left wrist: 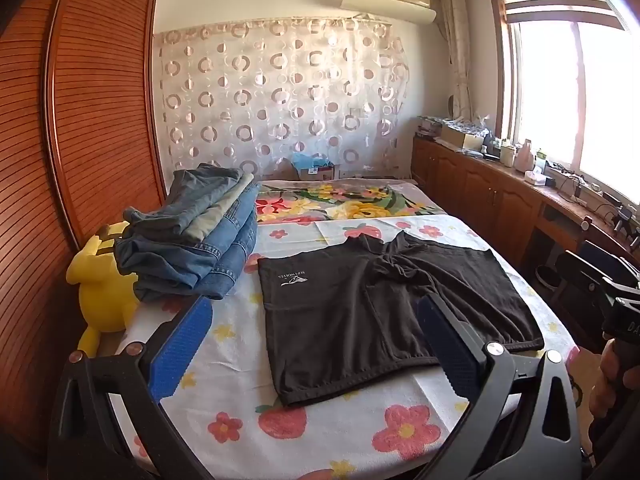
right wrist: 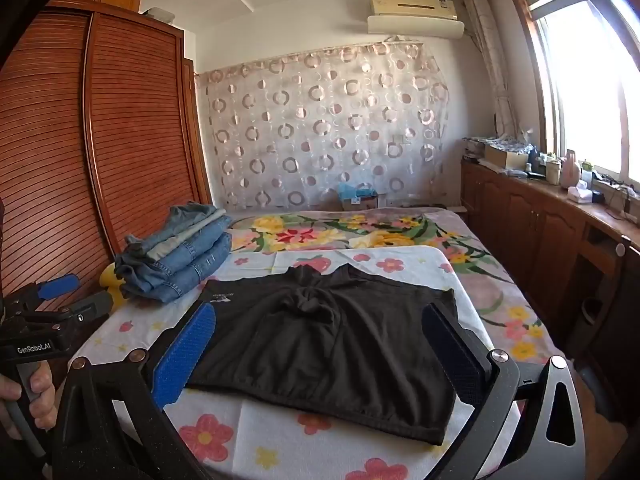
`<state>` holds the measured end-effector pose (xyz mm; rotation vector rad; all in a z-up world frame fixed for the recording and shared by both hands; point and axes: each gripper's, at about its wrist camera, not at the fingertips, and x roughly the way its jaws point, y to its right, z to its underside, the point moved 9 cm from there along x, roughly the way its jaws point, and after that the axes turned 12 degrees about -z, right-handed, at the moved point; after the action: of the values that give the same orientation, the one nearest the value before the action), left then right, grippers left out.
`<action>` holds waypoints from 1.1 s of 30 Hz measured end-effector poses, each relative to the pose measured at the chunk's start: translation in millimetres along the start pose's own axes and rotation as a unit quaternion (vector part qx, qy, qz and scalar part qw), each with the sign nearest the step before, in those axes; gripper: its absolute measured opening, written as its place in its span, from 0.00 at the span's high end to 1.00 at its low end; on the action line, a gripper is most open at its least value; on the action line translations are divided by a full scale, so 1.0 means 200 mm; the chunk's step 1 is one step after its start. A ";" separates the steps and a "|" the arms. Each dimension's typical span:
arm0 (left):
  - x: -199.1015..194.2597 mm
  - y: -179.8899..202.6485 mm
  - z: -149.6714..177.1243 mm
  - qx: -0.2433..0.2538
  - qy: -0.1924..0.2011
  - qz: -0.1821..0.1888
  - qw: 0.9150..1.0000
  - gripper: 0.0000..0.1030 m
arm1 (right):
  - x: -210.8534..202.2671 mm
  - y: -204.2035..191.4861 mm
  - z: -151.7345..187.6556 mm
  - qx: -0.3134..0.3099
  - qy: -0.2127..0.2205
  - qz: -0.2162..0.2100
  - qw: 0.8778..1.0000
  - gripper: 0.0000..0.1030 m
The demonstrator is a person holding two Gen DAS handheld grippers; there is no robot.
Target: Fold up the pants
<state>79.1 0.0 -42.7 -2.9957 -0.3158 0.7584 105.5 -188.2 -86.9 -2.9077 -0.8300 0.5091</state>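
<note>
Fingers [left wrist: 182, 344] of both grippers spread wide, empty, hovering above black pants [left wrist: 372, 312] on floral bed [left wrist: 248, 408]

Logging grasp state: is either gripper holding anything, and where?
Nothing held. Left gripper and right gripper both open above the black shorts.

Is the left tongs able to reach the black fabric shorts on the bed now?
Probably yes: the left tongs are open, and the black fabric shorts lie flat right ahead of them with nothing between.
</note>
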 end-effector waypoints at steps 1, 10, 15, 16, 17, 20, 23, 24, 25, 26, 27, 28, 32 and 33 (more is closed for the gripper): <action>0.00 0.00 0.00 -0.001 -0.001 0.001 1.000 0.00 | 0.00 0.00 0.00 -0.002 0.005 0.001 1.000 0.00; 0.00 0.00 0.00 0.004 0.004 0.000 1.000 0.00 | -0.01 0.00 -0.01 -0.004 0.001 0.001 1.000 0.00; 0.00 0.00 0.00 0.004 0.005 0.001 1.000 0.00 | -0.01 0.01 0.00 -0.004 0.000 0.000 1.000 0.00; 0.01 0.00 0.00 0.004 0.006 0.001 1.000 0.00 | 0.00 0.01 0.00 -0.003 -0.001 0.000 1.000 0.00; 0.01 0.00 0.00 0.004 0.006 0.001 1.000 0.00 | 0.00 0.01 0.00 -0.003 -0.001 0.000 1.000 0.00; 0.00 0.00 0.00 0.004 0.007 0.001 1.000 0.00 | 0.00 0.01 0.00 -0.004 -0.001 0.000 1.000 0.00; 0.00 0.00 -0.01 0.003 0.007 0.001 1.000 0.00 | 0.00 0.00 0.00 -0.004 -0.002 0.000 1.000 0.00; -0.01 0.00 -0.02 0.004 0.007 0.001 1.000 0.00 | 0.00 0.00 0.00 -0.004 -0.001 0.000 1.000 0.00; -0.03 -0.01 -0.03 0.004 0.007 0.001 1.000 0.00 | 0.00 0.00 0.00 -0.005 -0.001 0.001 1.000 0.00; -0.03 -0.01 -0.03 0.005 0.007 0.002 1.000 0.00 | 0.01 0.00 0.00 -0.005 -0.001 0.000 1.000 0.00; -0.03 -0.01 -0.03 0.004 0.007 0.002 1.000 0.00 | 0.01 0.00 0.00 -0.004 -0.001 0.000 1.000 0.00; -0.03 -0.01 -0.03 0.004 0.007 0.002 1.000 0.00 | 0.00 0.00 0.00 -0.004 -0.001 0.000 1.000 0.00; -0.03 -0.01 -0.03 0.003 0.007 0.001 1.000 0.00 | 0.01 0.00 0.00 -0.004 -0.001 0.000 1.000 0.00; -0.03 -0.01 -0.03 0.004 0.008 0.001 1.000 0.00 | 0.01 0.00 0.00 -0.004 -0.001 0.000 1.000 0.00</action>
<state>76.5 0.0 -34.8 -2.9938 -0.3095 0.7350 106.9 -187.7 -87.3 -2.9147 -0.8357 0.5094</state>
